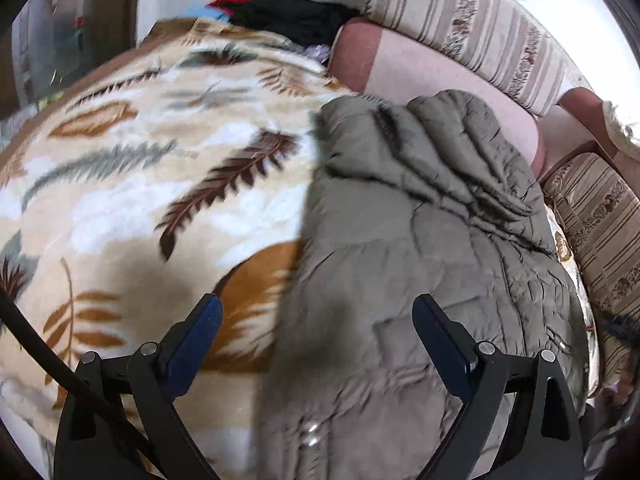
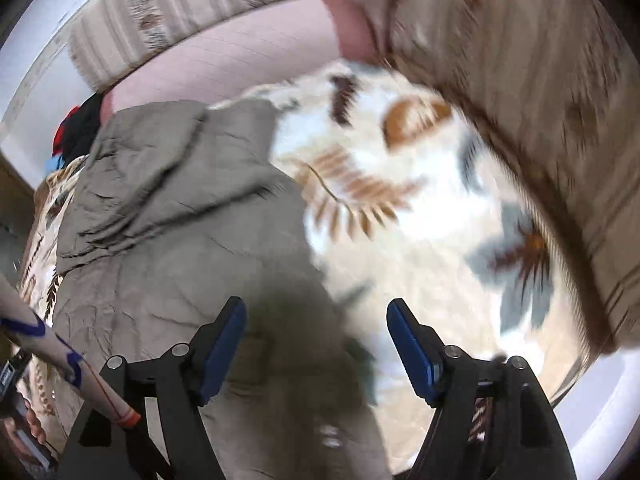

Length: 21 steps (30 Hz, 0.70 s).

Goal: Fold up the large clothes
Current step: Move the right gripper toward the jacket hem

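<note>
An olive-grey quilted puffer jacket lies folded lengthwise on a cream blanket with a leaf pattern. Its top end is bunched against a pink bolster. My left gripper is open and empty, hovering above the jacket's left edge. In the right wrist view the jacket lies to the left on the leaf blanket. My right gripper is open and empty above the jacket's right edge. This view is motion-blurred.
Striped sofa cushions stand behind the bolster and along the right side. A pile of black, red and blue clothes lies at the far end of the blanket. A person's patterned sleeve shows at lower left.
</note>
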### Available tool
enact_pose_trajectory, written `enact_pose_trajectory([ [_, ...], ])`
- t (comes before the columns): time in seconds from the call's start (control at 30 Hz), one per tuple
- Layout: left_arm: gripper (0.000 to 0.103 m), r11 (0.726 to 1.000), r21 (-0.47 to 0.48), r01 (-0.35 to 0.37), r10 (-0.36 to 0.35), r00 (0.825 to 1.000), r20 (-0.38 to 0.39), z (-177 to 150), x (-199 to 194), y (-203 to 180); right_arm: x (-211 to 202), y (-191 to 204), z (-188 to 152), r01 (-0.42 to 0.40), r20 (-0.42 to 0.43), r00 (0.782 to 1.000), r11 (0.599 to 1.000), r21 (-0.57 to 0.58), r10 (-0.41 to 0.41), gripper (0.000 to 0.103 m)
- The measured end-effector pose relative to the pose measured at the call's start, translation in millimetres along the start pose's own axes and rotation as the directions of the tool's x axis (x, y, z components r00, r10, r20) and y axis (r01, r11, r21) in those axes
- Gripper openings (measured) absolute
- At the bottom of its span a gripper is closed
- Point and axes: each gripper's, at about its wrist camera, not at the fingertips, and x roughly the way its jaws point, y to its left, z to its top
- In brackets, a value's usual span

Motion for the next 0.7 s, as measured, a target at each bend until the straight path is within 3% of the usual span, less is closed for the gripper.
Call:
enact_pose_trajectory([
  [0.13,0.095,0.991,-0.106,0.084,-0.093,0.992,-0.084,-2,11,27,19,-24,-17,-0.071,-0.016,0.997,0.996,0.061,0.072,0.077],
  [0.3,0.095,0.945,-0.240,0.223,-0.270,0.945,-0.184,-7,42,45,36,-30,-27,-0.165,-0.037,0.985,0.981,0.098,0.169,0.078],
  [0.53,0.095,0.936,-0.237,0.261,-0.309,0.931,-0.196,-8,52,38,55,-29,-32,-0.257,-0.068,0.961,0.957,0.132,0.267,0.078],
  [0.7,0.095,0.893,-0.266,0.364,-0.423,0.882,-0.210,-28,49,35,60,-29,-33,-0.330,-0.081,0.935,0.932,0.152,0.344,0.080],
])
